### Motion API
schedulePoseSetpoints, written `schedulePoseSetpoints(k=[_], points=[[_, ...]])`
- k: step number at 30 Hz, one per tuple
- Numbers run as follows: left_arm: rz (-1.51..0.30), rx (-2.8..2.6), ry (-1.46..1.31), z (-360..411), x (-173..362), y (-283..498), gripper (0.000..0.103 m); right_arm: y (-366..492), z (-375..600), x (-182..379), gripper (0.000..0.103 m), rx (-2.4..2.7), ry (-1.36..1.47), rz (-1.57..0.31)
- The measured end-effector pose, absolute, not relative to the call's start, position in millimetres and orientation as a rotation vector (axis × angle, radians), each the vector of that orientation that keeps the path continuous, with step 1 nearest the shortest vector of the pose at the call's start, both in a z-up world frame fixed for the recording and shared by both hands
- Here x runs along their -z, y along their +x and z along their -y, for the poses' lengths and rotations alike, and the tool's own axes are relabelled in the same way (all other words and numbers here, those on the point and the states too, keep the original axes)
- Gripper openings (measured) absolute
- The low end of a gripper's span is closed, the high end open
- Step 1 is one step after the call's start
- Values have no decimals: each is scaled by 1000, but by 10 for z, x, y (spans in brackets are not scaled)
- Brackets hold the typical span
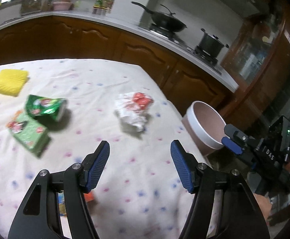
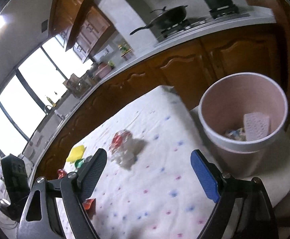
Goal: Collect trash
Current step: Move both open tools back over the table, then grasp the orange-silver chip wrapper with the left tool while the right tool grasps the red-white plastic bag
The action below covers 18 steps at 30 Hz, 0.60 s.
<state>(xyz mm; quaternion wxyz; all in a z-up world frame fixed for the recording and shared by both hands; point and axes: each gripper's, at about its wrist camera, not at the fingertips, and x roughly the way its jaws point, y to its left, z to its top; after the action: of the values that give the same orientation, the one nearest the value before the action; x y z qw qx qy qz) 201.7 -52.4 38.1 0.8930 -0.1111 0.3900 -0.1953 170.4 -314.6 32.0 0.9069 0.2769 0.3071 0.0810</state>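
Yellow sponge (image 1: 8, 82) far left on bench (image 1: 125, 179); green packets (image 1: 43, 107) next; crumpled white-red wrapper (image 1: 134, 109) mid-bench; pink bin (image 1: 204, 127) off right edge; best approach wrapper from above, straddle it fully; left claw (image 1: 140, 149) apart, empty; right claw (image 2: 148, 161) wide apart, empty.

text: "DAS" in white letters | on: black body of the right gripper (image 1: 232, 140), seen from the left wrist view | other print: green packets (image 1: 43, 107) carry red-and-white logos, too blurred to read | numbers: none legible
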Motion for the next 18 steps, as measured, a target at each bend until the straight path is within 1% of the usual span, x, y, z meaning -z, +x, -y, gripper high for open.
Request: schedulePoseSetpoints(k=[11,18], points=[[-798,298,-249,-226,-301,1819,67,1798,2689,-275,88,-237,529,-675],[-831,273,-279,-444,-159,1727,67,1871,2503,-265,88,-260,511,-691]])
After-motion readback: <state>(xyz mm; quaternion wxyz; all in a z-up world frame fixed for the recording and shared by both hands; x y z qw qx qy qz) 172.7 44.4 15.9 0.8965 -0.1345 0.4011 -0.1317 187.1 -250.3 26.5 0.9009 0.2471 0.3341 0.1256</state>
